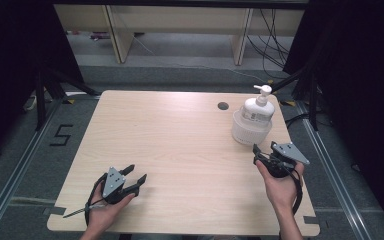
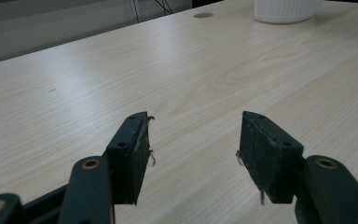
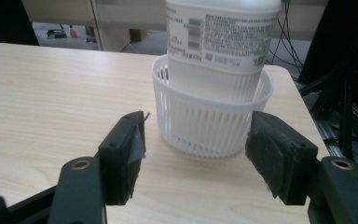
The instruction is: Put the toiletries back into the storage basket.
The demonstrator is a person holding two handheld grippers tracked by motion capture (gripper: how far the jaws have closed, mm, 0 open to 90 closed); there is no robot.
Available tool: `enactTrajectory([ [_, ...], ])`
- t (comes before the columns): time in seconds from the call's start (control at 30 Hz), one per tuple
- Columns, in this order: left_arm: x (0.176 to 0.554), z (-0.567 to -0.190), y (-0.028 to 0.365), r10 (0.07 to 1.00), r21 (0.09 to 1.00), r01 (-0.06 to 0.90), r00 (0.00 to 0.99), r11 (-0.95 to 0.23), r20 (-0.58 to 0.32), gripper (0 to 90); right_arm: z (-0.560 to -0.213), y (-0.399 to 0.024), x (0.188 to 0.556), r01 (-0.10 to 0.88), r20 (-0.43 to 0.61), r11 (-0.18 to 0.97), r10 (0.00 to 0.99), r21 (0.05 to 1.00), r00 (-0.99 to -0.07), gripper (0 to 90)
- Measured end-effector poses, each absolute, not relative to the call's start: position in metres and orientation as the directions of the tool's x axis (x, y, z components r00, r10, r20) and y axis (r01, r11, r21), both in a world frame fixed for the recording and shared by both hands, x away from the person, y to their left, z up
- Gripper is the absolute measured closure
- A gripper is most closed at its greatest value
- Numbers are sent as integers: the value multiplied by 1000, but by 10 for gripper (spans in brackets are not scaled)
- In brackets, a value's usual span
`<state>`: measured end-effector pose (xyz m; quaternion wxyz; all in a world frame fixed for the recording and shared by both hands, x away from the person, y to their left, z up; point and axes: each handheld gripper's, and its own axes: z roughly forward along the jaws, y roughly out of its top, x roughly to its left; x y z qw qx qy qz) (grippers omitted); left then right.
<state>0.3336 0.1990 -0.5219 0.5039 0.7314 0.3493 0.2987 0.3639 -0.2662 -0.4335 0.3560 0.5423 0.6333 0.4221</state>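
A white pump bottle (image 1: 258, 107) stands upright inside a small white slotted basket (image 1: 250, 134) at the table's far right. My right gripper (image 1: 259, 153) is open just in front of the basket, jaws pointing at it without touching. In the right gripper view the basket (image 3: 209, 125) and the bottle (image 3: 221, 37) stand just beyond the gripper (image 3: 198, 151), nothing between the pads. My left gripper (image 1: 134, 175) rests low at the near left of the table, open and empty. The left gripper view shows my left gripper (image 2: 193, 156) wide over bare wood, with the basket (image 2: 286, 10) far off.
The light wooden table (image 1: 180, 150) has a round cable hole (image 1: 223, 106) near its far edge, left of the basket. Black stands and cables lie on the floor beyond the right edge. Wooden furniture legs stand behind the table.
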Motion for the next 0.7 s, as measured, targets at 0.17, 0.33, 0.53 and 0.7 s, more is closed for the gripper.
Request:
enactTrajectory([
  [0.17,333,-522,199,813,945,211,575,-252,89,426,-443,-270,358,381,10,62,983,922,-184,373],
  [0.33,333,-522,199,814,944,213,574,-250,87,426,-454,-270,348,422,26,48,985,905,-168,370],
  [0.53,333,-522,199,815,945,213,573,-250,87,426,-472,-280,340,412,32,46,983,910,-182,368],
  [0.7,333,-522,199,816,945,213,572,-250,87,425,-482,-285,334,423,33,45,984,905,-177,368],
])
